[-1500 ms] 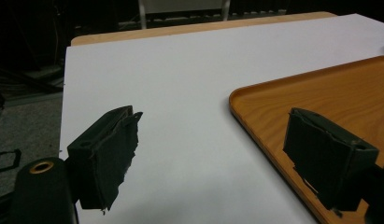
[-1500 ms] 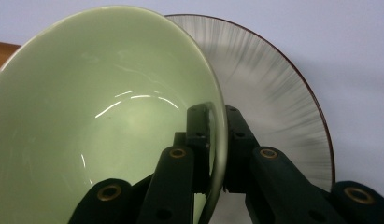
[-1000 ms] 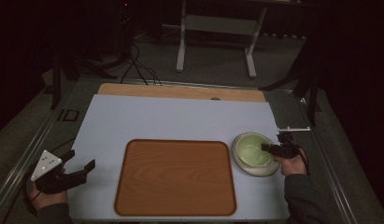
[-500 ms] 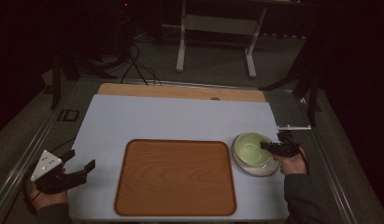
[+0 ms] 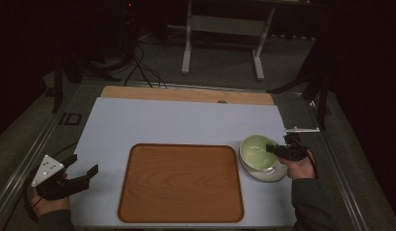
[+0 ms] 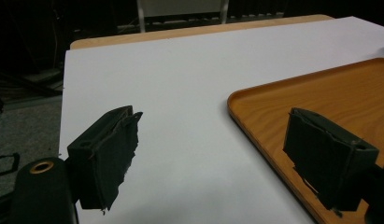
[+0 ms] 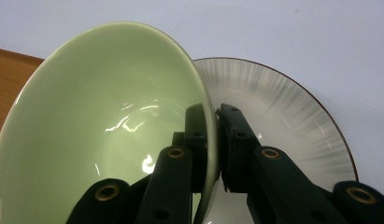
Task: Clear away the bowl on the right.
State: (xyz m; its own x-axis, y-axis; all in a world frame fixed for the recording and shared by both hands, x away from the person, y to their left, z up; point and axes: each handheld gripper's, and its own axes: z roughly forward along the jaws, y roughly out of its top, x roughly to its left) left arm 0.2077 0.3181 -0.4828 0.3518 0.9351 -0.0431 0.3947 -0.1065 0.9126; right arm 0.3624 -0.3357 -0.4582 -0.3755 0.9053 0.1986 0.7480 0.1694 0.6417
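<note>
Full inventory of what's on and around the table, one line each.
bowl: 1, pale green, tilted, right of the tray, rim clamped by the right hand-held gripper.
plate: 1, white with dark rim, under the bowl.
tray: 1, orange-brown wood look, centre front of the mat.
mat: 1, white, covering the table.
table: 1, wooden edge showing at the far side.
stand: 1, white legs, on the floor beyond.
left hand-held gripper: 1, black, open, at the mat's front left.
right hand-held gripper: 1, black, shut on the bowl.
</note>
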